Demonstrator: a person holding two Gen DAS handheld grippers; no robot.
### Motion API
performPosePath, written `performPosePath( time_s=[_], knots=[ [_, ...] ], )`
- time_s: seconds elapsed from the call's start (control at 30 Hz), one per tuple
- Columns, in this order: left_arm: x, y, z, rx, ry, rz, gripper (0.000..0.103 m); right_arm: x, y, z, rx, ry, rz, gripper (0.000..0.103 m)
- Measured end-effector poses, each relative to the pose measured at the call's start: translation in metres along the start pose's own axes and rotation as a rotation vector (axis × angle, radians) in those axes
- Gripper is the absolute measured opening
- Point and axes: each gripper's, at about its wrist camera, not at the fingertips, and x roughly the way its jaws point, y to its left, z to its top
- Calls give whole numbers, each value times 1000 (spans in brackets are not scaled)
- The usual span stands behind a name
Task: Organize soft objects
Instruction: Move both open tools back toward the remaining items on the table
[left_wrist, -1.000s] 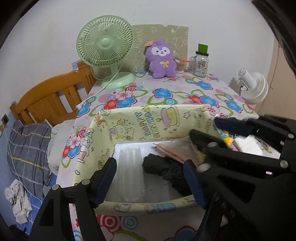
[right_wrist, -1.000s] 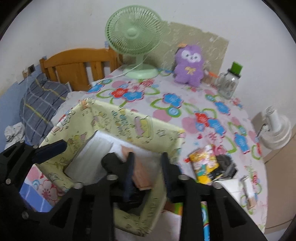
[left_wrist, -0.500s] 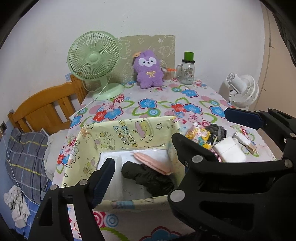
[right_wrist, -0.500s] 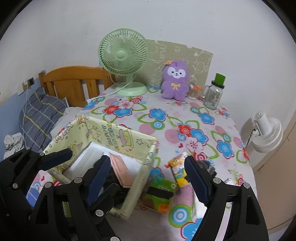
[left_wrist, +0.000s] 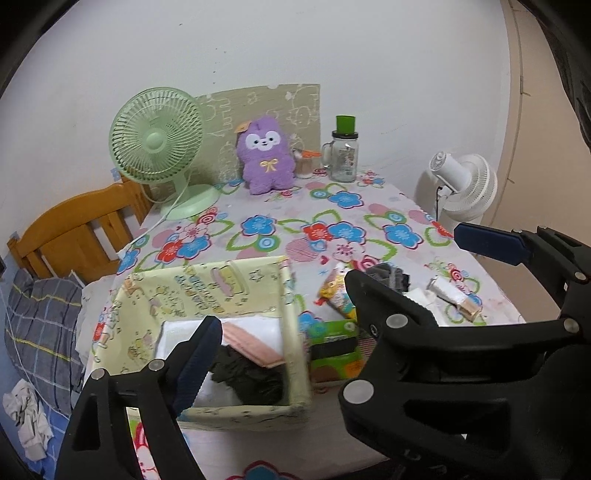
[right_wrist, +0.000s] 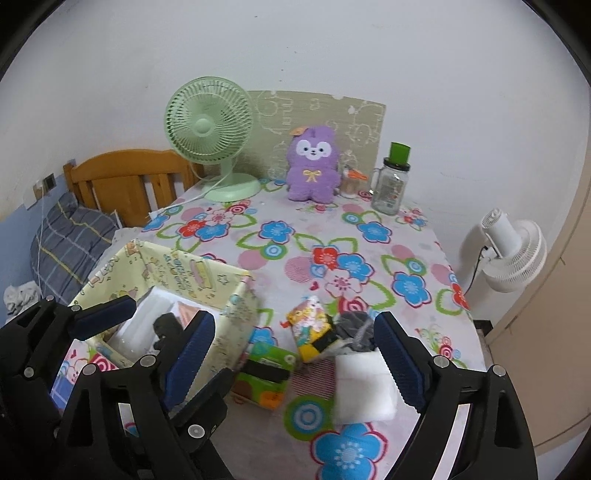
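In our left wrist view, the right gripper (left_wrist: 406, 284) covers much of the white folded cloth (left_wrist: 419, 295) and green packet (left_wrist: 332, 350).

The black left gripper (right_wrist: 107, 319) and black right gripper (right_wrist: 295, 360), both blue-padded, hover side by side, jaws spread wide, holding nothing.

Lettering is printed on the yellow fabric bin (left_wrist: 207, 291), but it cannot be read.
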Motion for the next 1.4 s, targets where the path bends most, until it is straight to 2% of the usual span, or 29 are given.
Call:
performPosePath(
  time_s=[0.37, 0.83, 1.07, 1.23, 1.4],
  knots=[
    [9, -42, 5, 37, 16, 11, 90, -2, -37, -11, 7, -1, -23, 93],
    [21, -76, 9, 48, 21, -51, 90, -1, -75, -22, 38, -5, -42, 93],
    [37, -90, 6, 45, 32, -50, 90, 8, -89, -32, 19, -27, -37, 93],
    [49, -96, -1, 8, 35, -59, 90, 20, -100, -40, 13, -21, -21, 93],
    [61, -103, -7, -5, 1, -42, 90, 37, -113, -48, 18, -5, -4, 93]
  ],
)
